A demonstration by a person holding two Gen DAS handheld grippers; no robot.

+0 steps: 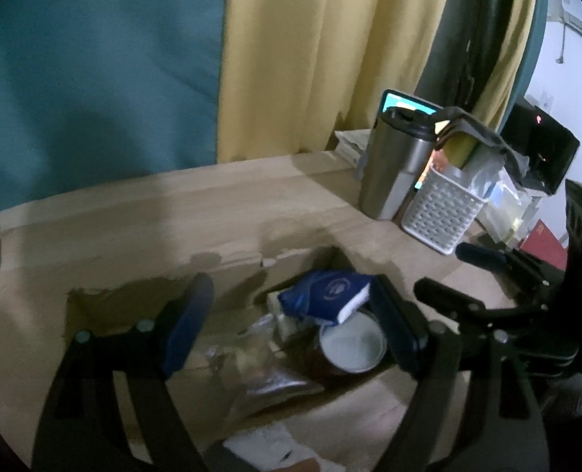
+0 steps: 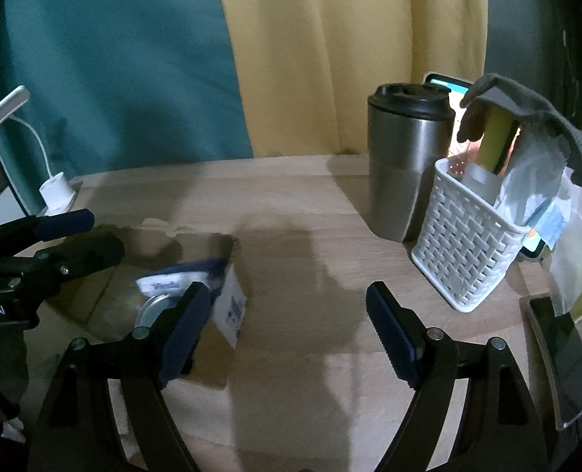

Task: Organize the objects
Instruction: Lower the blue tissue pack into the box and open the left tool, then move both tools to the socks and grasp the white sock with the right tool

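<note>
An open cardboard box (image 1: 235,275) sits on the wooden desk. It holds a blue and white packet (image 1: 326,295), a round white-lidded jar (image 1: 351,346) and a clear plastic bag (image 1: 259,369). My left gripper (image 1: 291,314) is open and empty, its fingers spread just above the box. My right gripper (image 2: 287,326) is open and empty over bare desk, right of the box (image 2: 228,314). The left gripper also shows at the left of the right wrist view (image 2: 66,236). The packet shows there too (image 2: 184,275).
A steel tumbler (image 2: 405,165) and a white woven basket (image 2: 468,251) stuffed with a grey cloth and papers stand at the back right. A phone (image 2: 562,358) lies at the right edge. A white charger (image 2: 56,192) sits back left. Teal and yellow curtains hang behind.
</note>
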